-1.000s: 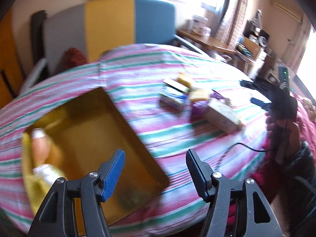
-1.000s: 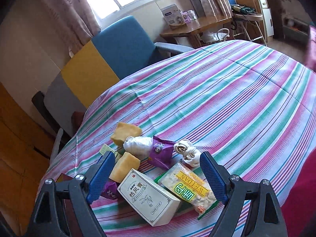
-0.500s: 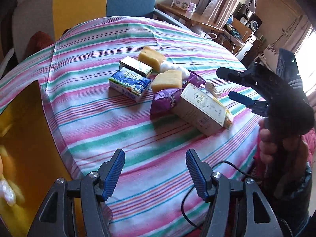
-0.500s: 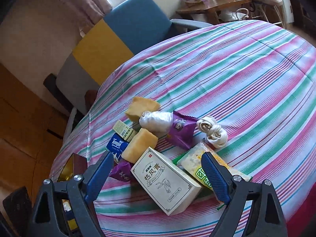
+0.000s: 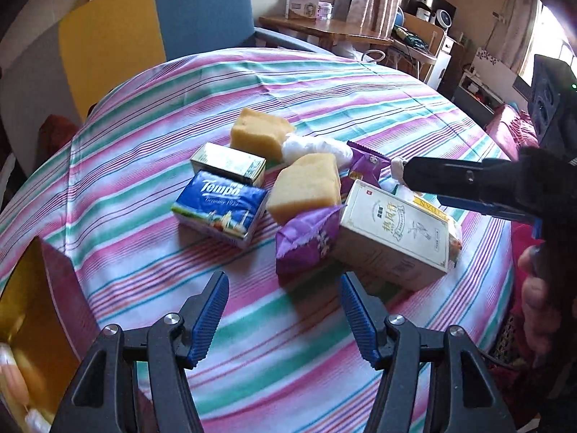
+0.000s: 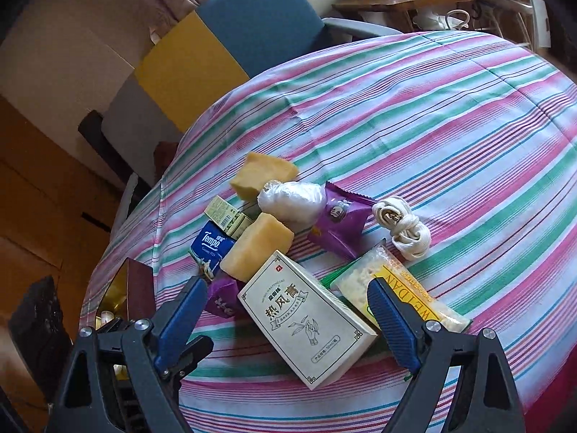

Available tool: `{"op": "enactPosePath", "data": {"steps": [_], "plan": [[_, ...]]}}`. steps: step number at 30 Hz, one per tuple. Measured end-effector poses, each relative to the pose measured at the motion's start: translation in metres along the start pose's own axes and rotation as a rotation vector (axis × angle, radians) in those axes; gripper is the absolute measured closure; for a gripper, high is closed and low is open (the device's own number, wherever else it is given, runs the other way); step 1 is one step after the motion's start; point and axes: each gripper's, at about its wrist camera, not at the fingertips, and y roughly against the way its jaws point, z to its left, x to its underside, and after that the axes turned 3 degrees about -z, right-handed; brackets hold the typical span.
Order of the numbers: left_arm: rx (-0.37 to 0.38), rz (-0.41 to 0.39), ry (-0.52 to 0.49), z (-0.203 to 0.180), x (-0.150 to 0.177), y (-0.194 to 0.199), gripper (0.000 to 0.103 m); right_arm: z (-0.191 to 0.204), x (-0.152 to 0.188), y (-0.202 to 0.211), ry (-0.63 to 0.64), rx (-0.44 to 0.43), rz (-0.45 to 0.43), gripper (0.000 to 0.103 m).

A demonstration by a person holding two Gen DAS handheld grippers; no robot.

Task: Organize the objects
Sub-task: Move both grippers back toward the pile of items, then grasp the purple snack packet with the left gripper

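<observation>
Right wrist: white box lies between the open tool's jaws.

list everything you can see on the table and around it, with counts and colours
yellow sponge blocks: 2, yellow, far and middle of the pile
Tempo tissue pack: 1, blue, left edge of the pile
small box: 1, pale green-yellow, just behind the tissue pack
white wrapped bundle: 1, white, between the sponge blocks
purple packets: 2, purple, one mid-pile, one at the near edge
white carton: 1, cream, near edge, lying flat
snack bag: 1, yellow and green, beside the carton, partly under it
coiled cord: 1, white, right of the pile
tablecloth: 1, pink, green, white stripes
gold tray: 1, left table edge
chair: 1, blue, yellow, grey, behind the table
left hand-held gripper: open, empty
right hand-held gripper: open, over the carton
</observation>
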Motion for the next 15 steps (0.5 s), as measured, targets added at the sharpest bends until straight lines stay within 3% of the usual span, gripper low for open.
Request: {"op": "enactPosePath", "data": {"steps": [6,9,12,15], "plan": [[0.021,0.002,-0.025,-0.003,-0.010,-0.019,0.040,0.000,-0.001,-0.002,-0.001,0.000,0.004,0.012],[0.030,0.012,-0.032,-0.005,-0.015,-0.030,0.045,0.001,-0.001,-0.002,0.005,0.001,0.006,0.012],[0.083,0.031,-0.011,-0.003,-0.017,-0.040,0.061,0.001,-0.001,-0.003,0.010,0.004,0.005,0.012],[0.113,0.022,0.009,-0.002,-0.012,-0.033,0.068,0.002,-0.001,-0.003,0.020,0.012,0.005,0.012]]}}
